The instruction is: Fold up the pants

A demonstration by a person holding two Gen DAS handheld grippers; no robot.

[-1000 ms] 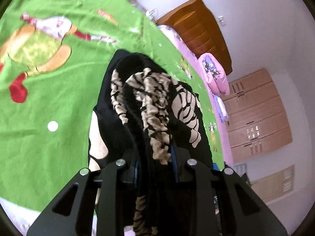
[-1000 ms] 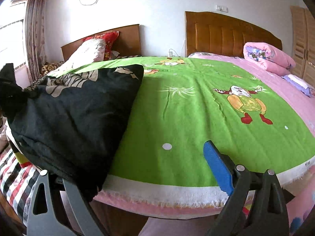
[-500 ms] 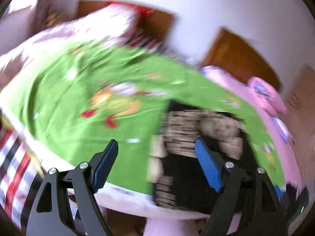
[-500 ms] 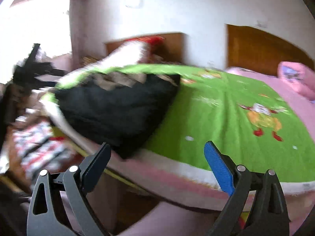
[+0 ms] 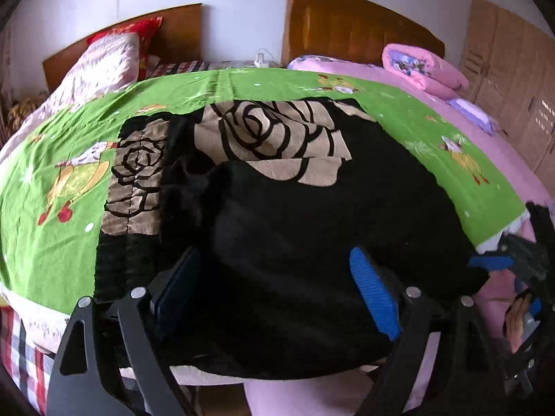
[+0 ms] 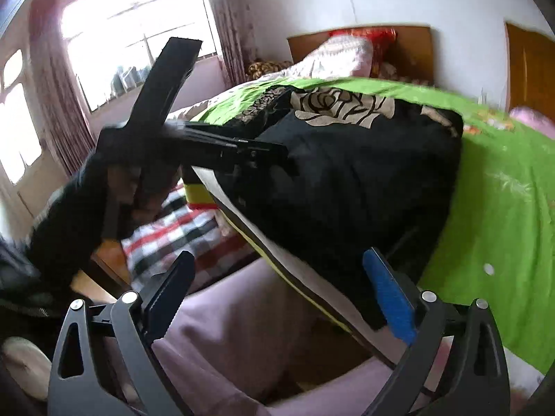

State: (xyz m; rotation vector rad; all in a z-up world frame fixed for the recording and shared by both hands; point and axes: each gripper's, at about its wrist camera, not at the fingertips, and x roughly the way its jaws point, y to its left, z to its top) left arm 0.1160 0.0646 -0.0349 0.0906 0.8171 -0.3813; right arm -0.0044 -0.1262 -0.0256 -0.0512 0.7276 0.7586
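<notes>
Folded black rose-print pants (image 5: 295, 215) on green bedspread (image 5: 52, 242), left tool (image 5: 274, 294) agape.

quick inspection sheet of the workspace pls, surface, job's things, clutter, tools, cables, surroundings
surface: green cartoon-print sheet spread on the bed.
job's things: black pants with beige rose print lie folded at the near edge, overhanging slightly.
clutter: rolled pink quilt by the far headboard; pale pillow on the left.
tools: left tool has just been opening, nothing between its pads; right tool open, empty.
cables: white charger lead at the wall.
surroundings: wooden headboards, wardrobe, curtained window.
</notes>
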